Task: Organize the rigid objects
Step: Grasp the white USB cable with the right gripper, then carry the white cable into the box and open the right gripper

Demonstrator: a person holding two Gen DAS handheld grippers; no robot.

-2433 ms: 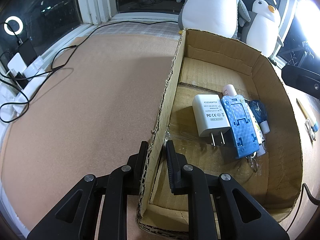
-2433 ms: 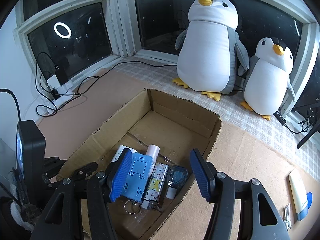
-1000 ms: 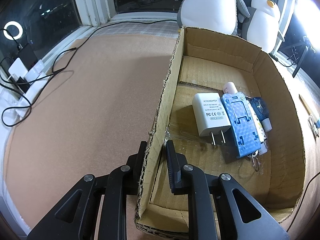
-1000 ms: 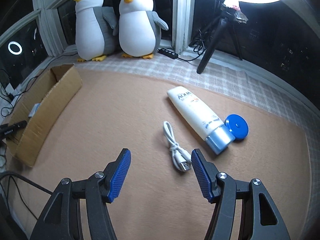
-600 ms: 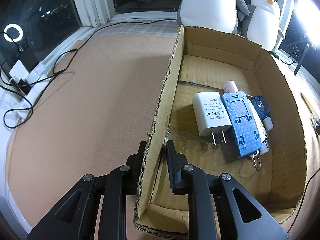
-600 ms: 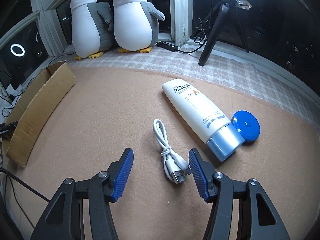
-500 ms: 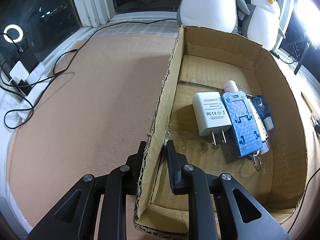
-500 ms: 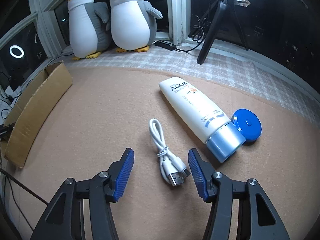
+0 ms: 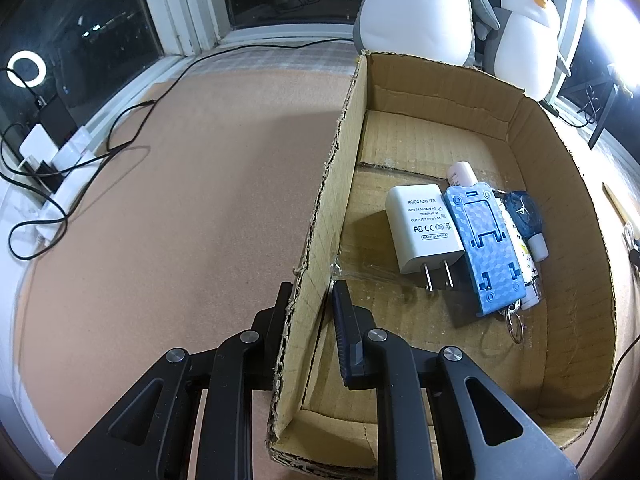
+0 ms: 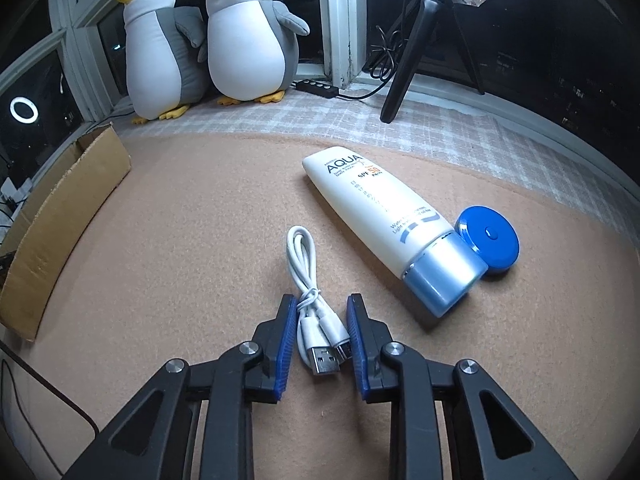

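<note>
Right gripper closing around the bundled cable; left gripper clenched on the box wall.

The white USB cable (image 10: 310,300), one in number, lies on the tan worktop (image 10: 180,248) with its long axis running away from the right gripper (image 10: 320,330), loop end far, its two plugs near and between the blue pads. The jaws are closing on it, with a slight gap still visible at each side. Just right of it lies one white sunscreen tube (image 10: 384,224), cap toward the viewer and slanted right, touching one blue round disc (image 10: 490,244). The left gripper (image 9: 310,306) is clamped on the left wall of the single cardboard box (image 9: 320,216). Inside lie one white charger (image 9: 422,226), prongs toward the gripper, and one blue stand (image 9: 482,240) lengthwise beside it. Two plush penguins (image 10: 248,36) stand at the window.
</note>
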